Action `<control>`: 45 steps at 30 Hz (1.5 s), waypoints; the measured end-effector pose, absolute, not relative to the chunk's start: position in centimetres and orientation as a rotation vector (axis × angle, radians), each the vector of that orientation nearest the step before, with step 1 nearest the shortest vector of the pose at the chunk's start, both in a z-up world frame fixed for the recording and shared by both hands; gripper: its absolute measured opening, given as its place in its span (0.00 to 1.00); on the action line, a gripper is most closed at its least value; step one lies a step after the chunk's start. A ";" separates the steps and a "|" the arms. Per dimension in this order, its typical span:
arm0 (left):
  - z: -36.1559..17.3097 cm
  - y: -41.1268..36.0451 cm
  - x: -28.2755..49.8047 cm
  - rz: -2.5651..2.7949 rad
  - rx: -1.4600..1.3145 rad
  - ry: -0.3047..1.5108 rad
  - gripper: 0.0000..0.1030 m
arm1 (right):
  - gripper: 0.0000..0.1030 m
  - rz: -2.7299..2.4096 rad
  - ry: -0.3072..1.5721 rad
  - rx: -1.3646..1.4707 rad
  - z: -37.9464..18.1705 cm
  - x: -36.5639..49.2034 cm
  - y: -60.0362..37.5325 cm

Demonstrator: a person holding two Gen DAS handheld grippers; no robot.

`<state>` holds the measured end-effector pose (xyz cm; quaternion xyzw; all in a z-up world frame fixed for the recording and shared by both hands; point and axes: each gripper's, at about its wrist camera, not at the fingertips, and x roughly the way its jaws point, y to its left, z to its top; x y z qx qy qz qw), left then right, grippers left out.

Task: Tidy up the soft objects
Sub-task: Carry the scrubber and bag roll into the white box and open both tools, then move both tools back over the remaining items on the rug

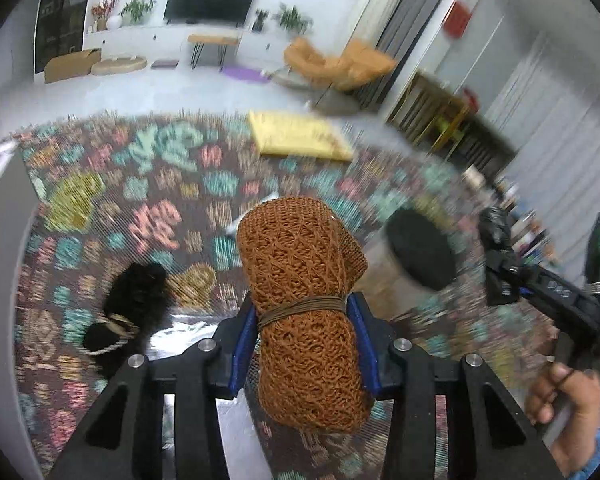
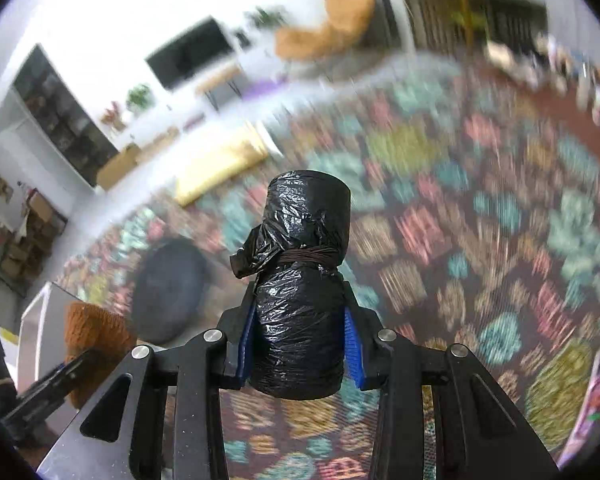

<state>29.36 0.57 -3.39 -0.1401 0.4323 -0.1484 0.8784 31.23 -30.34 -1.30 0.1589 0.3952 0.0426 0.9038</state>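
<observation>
My left gripper [image 1: 306, 316] is shut on an orange knitted roll [image 1: 300, 280] tied with a brown band, held above the patterned rug. My right gripper [image 2: 300, 328] is shut on a black plastic roll [image 2: 304, 240] tied with a brown band. The black roll also shows at the right of the left wrist view [image 1: 496, 228], and the orange roll at the lower left of the right wrist view [image 2: 92, 332]. A black fuzzy roll [image 1: 132, 300] with a pale band lies on the rug at the left.
A colourful patterned rug [image 1: 160, 200] covers the floor. A dark round cushion [image 1: 420, 252] lies right of centre; it also shows in the right wrist view [image 2: 168, 288]. A yellow mat [image 1: 296, 136] lies at the rug's far edge. A shiny metal surface [image 1: 188, 332] sits below.
</observation>
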 end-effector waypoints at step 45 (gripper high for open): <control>-10.3 3.0 11.0 -0.230 0.040 0.899 1.00 | 0.78 -0.224 0.920 0.035 -12.8 22.0 -24.2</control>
